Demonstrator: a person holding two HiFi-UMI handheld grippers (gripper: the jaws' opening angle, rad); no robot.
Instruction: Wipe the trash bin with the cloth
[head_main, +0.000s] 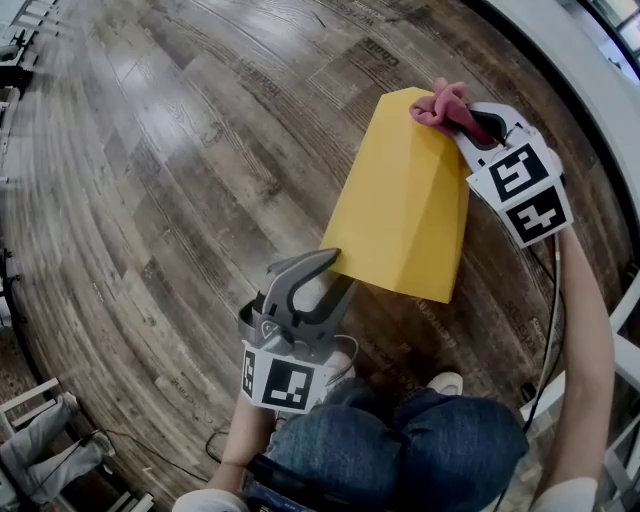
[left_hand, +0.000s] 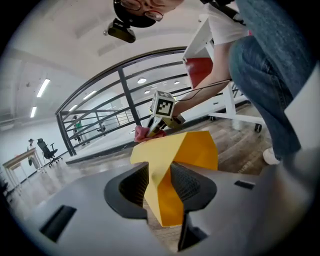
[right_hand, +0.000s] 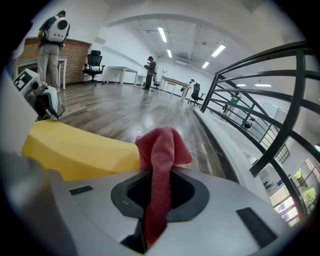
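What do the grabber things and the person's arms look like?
The left gripper and right gripper are grey plastic claws with dark ribbed pads. Each carries a white cube printed with black square markers. A thin black cable runs along the right arm. The person wears blue jeans and white sleeves.

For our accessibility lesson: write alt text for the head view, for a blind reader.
A yellow trash bin, tipped sideways over a wooden floor, is gripped at its near edge by the left gripper; the right gripper holds a pink cloth against its far end.
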